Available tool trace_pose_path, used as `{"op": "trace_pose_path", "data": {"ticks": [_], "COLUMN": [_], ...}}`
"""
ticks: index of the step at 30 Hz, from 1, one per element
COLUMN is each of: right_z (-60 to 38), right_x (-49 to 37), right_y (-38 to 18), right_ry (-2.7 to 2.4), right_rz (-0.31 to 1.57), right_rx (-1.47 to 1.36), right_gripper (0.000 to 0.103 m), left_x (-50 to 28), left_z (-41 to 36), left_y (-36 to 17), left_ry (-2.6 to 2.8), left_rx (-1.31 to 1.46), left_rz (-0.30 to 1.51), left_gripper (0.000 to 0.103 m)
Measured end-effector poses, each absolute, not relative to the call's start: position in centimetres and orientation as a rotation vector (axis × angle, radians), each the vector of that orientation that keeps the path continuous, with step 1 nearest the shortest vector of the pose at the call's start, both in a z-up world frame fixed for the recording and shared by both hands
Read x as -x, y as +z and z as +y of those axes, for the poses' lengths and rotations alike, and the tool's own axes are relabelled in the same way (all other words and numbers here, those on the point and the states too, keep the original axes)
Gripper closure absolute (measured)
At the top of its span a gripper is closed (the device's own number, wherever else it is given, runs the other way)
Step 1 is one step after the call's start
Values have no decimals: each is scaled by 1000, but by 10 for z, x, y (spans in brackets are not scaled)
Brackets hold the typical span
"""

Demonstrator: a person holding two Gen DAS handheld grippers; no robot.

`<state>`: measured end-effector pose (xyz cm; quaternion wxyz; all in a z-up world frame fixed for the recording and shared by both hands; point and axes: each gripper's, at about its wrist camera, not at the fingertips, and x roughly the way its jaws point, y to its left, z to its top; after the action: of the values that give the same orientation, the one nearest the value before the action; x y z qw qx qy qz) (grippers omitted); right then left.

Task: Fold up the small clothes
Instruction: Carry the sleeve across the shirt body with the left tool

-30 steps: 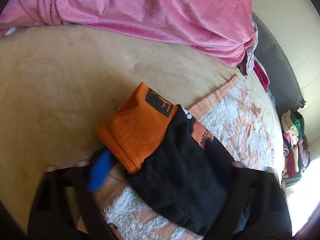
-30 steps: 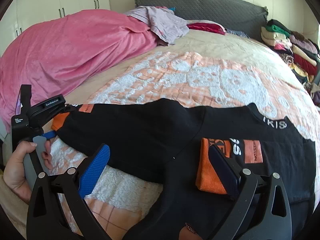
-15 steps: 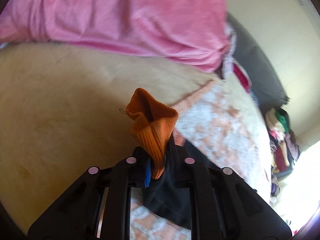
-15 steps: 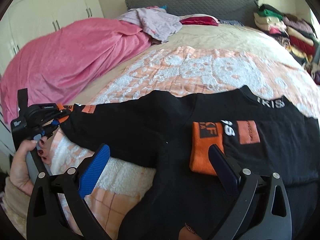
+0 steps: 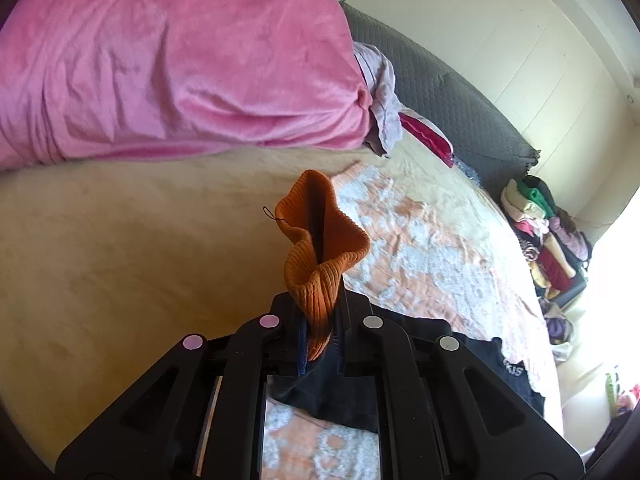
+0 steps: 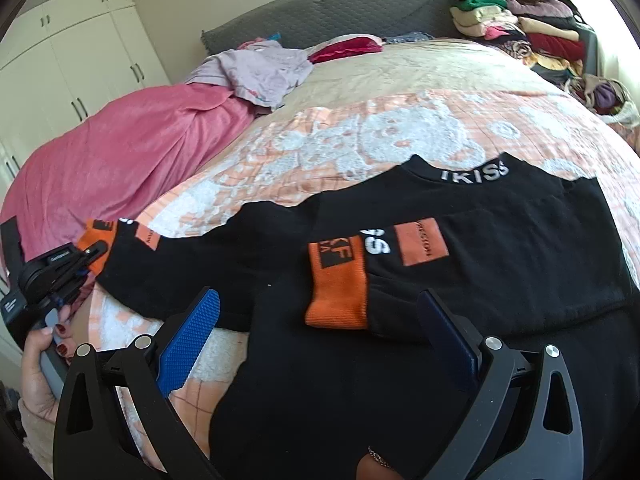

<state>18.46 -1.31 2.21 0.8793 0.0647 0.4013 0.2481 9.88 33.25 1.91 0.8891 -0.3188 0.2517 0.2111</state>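
On the bed, a black sweatshirt (image 6: 460, 264) lay spread flat over an orange-and-white patterned blanket (image 6: 360, 132), collar toward the headboard, white lettering on the neckband. One sleeve was folded in across the chest, its orange cuff (image 6: 338, 284) lying on the black body between the right gripper's fingers as seen from that wrist.

Left gripper (image 5: 320, 344): clenched on the other sleeve's orange ribbed cuff (image 5: 320, 248). The jaws had just been closing, and the cuff stood bunched up out of them, with black sleeve fabric trailing below. In the right wrist view the same tool (image 6: 60, 276) sat at the far left edge of the garment, held by a hand (image 6: 44, 364) with dark red nails (cuff only partly visible there behind the tool).

Right gripper (image 6: 320, 344): released, blue pads (image 6: 188, 336) standing wide apart above the sweatshirt's lower body, nothing pinched between them.

Surroundings: a pink blanket (image 5: 160, 64) heaped along one side of the bed, a lilac garment (image 6: 260, 72) beside it, a grey quilted headboard (image 6: 340, 12), a stack of folded clothes (image 6: 528, 36) off the far corner, white wardrobe doors (image 6: 80, 68) behind.
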Motion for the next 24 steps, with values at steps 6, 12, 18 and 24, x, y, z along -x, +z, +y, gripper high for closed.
{"op": "trace_pose_path", "data": {"ticks": [6, 12, 18, 24], "right_z": [-24, -45, -75, -102], "right_x": [-182, -179, -177, -171], "right_y": [21, 26, 31, 38], "right_ry": [500, 470, 413, 356], "right_rz": [837, 815, 789, 750], "right_rx": [-149, -175, -207, -200], "right_gripper": [5, 5, 5, 5], "left_x": [-87, -87, -90, -100], "left_z": [348, 337, 299, 258], "left_y": [23, 30, 51, 62], "left_ry": [495, 408, 280, 158], "left_rx": [673, 676, 638, 602], "left_rz": [482, 474, 428, 419], "left_gripper": [100, 100, 100, 100]}}
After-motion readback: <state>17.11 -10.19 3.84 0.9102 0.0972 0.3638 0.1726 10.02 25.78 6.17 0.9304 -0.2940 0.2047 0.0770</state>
